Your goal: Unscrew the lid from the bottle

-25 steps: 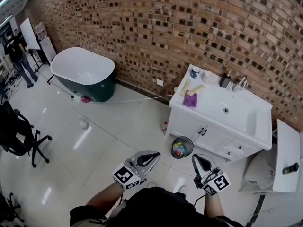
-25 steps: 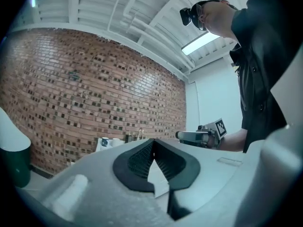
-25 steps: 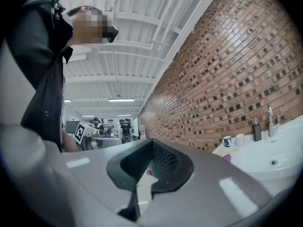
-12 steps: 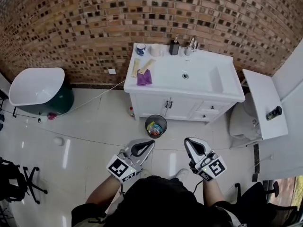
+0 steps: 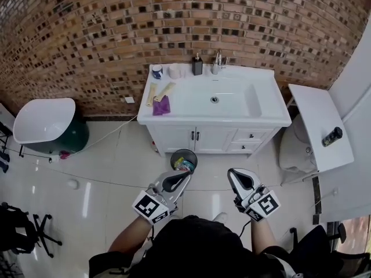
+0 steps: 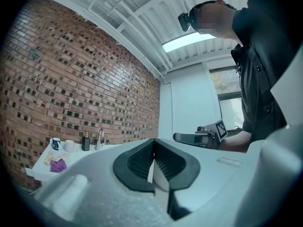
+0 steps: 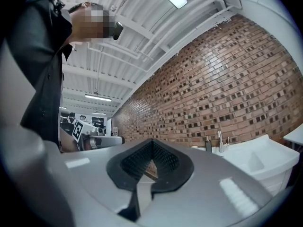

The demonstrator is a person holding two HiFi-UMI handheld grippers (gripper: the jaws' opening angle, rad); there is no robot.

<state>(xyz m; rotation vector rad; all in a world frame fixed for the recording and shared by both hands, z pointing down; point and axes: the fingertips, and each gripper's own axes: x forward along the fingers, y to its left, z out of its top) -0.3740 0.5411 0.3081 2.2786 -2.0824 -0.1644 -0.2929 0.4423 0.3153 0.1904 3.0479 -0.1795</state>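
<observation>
Red-brown brick wall flecked with dark bricks, white vanity, purple cloth, green bathtub white inside.

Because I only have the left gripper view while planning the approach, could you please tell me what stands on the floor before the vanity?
Observer: A round waste bin holding colourful rubbish stands just before the vanity doors.
Operator: Thank you; is the right tool holding anything?
Observer: No, it is shut, with nothing between its jaws.
Operator: And is there a bottle away from the counter?
Observer: A dark bottle lies on the white slab right of the vanity.
</observation>
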